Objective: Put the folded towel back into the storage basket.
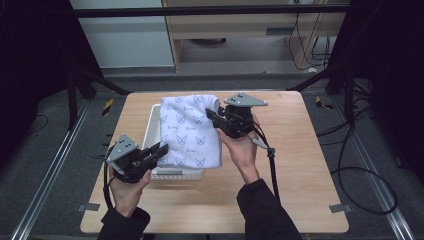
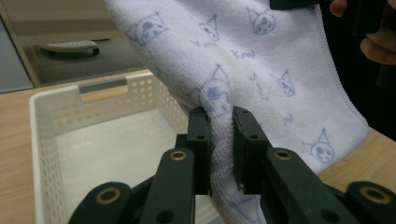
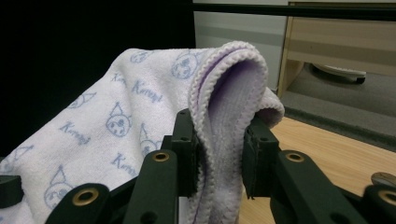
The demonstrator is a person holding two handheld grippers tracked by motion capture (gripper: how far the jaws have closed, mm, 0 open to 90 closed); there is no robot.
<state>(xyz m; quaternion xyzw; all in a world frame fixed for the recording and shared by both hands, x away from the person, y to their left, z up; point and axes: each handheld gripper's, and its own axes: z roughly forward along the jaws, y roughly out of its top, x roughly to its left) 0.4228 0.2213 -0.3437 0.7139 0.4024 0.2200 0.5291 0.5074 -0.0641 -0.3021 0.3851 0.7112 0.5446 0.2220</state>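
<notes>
I hold the towel (image 1: 190,131) stretched over the white basket (image 1: 151,131) near the counter's (image 1: 300,165) left edge — left hand-held gripper (image 1: 161,152) pinches its near corner, right hand-held gripper (image 1: 212,116) its far folded edge — probably to lower it in flat.

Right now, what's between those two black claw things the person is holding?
The white towel stretches between them, pinched by the left gripper and the right gripper, above the white basket. The high view shows it.

"Kuromi" script across the towel (image 3: 93,126)
</notes>
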